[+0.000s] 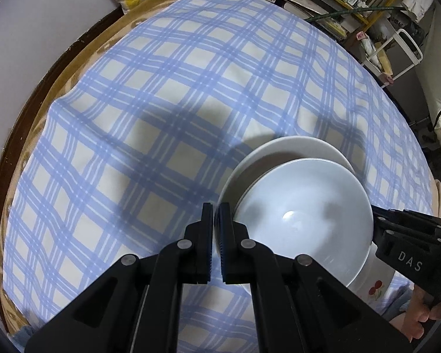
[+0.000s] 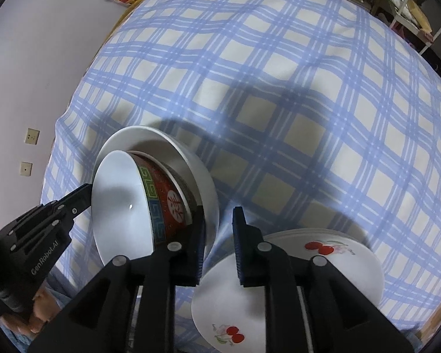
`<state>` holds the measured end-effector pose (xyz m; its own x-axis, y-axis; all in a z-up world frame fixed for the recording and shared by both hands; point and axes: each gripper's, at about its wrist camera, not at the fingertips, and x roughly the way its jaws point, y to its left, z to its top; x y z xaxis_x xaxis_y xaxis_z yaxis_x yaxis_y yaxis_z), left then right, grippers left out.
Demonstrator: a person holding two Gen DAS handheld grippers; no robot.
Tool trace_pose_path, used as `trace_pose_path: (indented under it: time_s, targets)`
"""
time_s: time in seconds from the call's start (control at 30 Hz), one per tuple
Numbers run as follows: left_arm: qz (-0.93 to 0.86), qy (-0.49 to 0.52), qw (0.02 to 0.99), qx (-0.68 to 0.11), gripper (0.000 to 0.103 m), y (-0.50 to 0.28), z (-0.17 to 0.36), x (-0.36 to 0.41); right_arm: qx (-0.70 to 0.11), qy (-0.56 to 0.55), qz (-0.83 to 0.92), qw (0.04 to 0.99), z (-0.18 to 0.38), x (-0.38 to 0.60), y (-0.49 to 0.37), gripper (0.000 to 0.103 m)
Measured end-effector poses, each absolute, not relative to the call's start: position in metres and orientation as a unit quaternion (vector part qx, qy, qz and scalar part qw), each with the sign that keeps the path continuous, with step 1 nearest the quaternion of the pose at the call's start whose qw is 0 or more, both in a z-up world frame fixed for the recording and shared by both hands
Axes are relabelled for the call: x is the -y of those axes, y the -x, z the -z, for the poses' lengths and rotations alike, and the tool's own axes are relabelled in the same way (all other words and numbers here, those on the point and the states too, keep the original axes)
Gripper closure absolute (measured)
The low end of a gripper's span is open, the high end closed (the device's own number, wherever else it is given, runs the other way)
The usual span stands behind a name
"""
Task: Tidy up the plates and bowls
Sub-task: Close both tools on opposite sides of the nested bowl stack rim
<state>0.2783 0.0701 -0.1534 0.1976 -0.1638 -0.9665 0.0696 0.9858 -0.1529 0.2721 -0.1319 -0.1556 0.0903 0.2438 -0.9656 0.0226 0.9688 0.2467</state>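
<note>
I take the large white plate (image 2: 191, 158) on the checked tablecloth (image 2: 279, 88) as my landmark. Nested on it sits a red-patterned bowl (image 2: 170, 200), white inside, with what looks like a second bowl rim tucked beneath it. Just beside that plate, on its right in the right wrist view, lies a low stack of cherry-printed plates (image 2: 332, 253).

My left gripper (image 1: 216, 214) is clenched, its pads nearly touching at the near-left edge of the plate. A thin white rim seems to sit between them, but I cannot tell for sure that it is pinched. My right gripper (image 2: 219, 220) stands slightly parted, gripping nothing: its left pad lies against the bowl's outer wall, with the plate edge showing just past it, and the other pad hangs free over the cloth between the plate and the cherry stack.

I judge all of this to be glazed ceramic: stiff, fairly heavy for a two-finger pinch, slick and liable to chip. The bowl is best taken at its rim, one pad inside and one outside, well seated. The plates offer only a thin lip, so a pinch there would tend to tilt.
</note>
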Motion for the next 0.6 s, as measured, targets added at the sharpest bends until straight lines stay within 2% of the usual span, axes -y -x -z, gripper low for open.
trace_pose_path:
  time_s: [0.23,0.33,0.6]
  targets:
    - [0.071,0.020,0.776,-0.626,0.101,-0.278,0.155,-0.065,-0.669,-0.090,-0.077,0.733,0.155,0.129,-0.275,0.086]
    - [0.069,0.016,0.779,-0.623,0.101,-0.277,0.156,-0.064,-0.667,-0.088,-0.079,0.735,0.156,0.124,-0.276,0.093]
    - [0.061,0.034,0.784,-0.616,0.103,-0.275,0.151,-0.066,-0.668,-0.107,-0.063,0.734,0.154,0.125,-0.275,0.093]
